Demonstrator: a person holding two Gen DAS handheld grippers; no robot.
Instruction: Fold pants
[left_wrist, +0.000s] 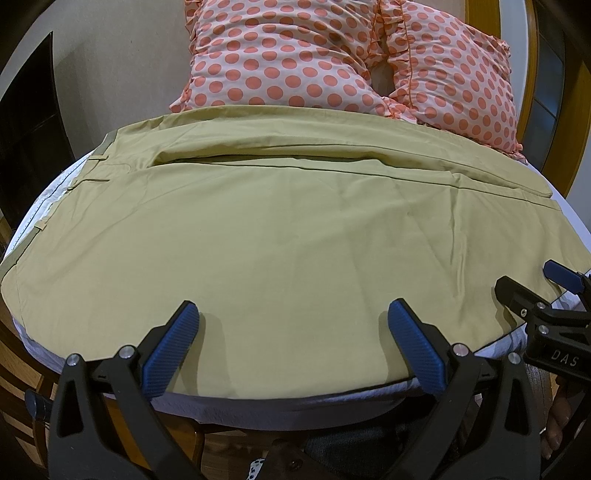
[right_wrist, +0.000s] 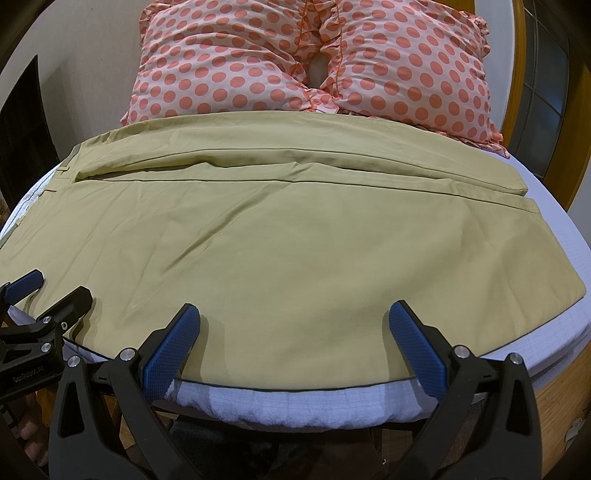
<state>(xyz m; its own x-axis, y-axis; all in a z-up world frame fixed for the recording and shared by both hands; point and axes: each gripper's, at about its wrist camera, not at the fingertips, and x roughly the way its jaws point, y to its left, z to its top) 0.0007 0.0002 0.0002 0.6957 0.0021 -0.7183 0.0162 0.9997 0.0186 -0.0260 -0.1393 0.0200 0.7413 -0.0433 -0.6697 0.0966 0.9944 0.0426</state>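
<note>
- The bed (left_wrist: 576, 236) has a white cover.
- The tan pants (left_wrist: 280, 236) lie flat across it, waist at the left.
- Two dotted pillows (right_wrist: 229, 66) sit at the far end.
- The left claw (left_wrist: 293, 314) and right claw (right_wrist: 293, 314) are both wide apart over the near pants edge.

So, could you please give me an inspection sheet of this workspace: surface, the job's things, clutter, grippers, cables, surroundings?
Surface: bed with white sheet, bare at the right side and near edge.
Job's things: khaki pants spread flat across the bed, waistband at left, leg hems at right.
Clutter: two polka-dot pillows behind the pants, touching the far edge.
Grippers: left gripper open over the near edge of the pants; right gripper open, likewise; neither holds cloth.
Cables: nothing seen.
Surroundings: plain wall at left, wooden frame at right.
</note>
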